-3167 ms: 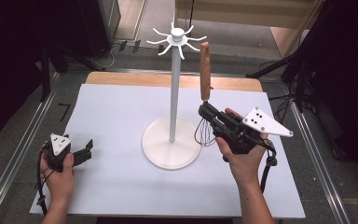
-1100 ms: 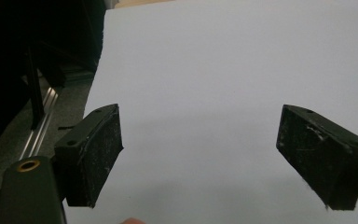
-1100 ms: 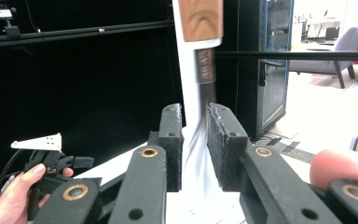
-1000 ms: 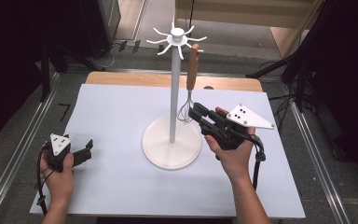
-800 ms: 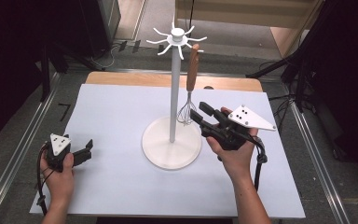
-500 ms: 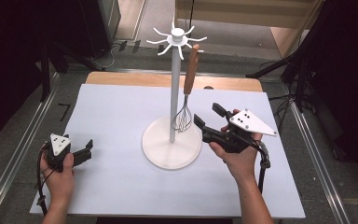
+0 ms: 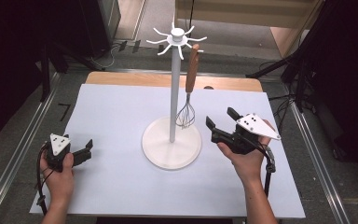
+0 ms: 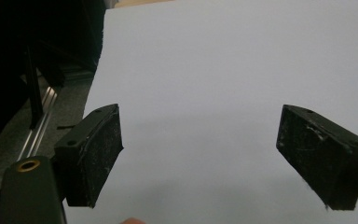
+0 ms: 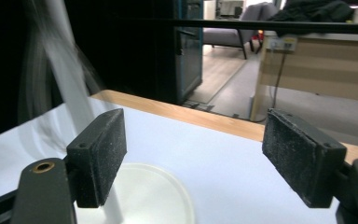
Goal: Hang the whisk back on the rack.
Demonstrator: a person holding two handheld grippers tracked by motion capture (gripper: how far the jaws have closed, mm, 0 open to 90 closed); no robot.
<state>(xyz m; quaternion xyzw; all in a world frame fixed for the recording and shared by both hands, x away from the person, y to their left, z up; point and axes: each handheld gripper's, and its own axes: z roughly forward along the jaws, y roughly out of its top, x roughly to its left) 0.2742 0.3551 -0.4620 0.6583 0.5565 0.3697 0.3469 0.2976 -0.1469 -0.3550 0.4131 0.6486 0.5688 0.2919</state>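
Observation:
A white hook stand (image 7: 174, 88) rises from a round base (image 7: 171, 143) in the middle of the table. A whisk (image 7: 189, 98) with a brown wooden handle hangs from one of the top hooks, its wires just above the base. My right gripper (image 7: 219, 121) is open and empty, a little right of the base and apart from the whisk; its own view shows the blurred pole (image 9: 70, 84) and base (image 9: 154, 196) past its jaws. My left gripper (image 7: 87, 148) rests open near the table's front left, over bare white surface (image 8: 205, 84).
The white table cover (image 7: 116, 116) has a wooden edge (image 7: 135, 80) at the back. Metal rails (image 7: 18, 154) run along both sides. Dark equipment and tripod legs (image 7: 298, 70) stand beyond the table.
The right gripper carried the whisk to a top hook, let it go and drew back to the right, opening. The whisk now hangs free. The left gripper stayed still.

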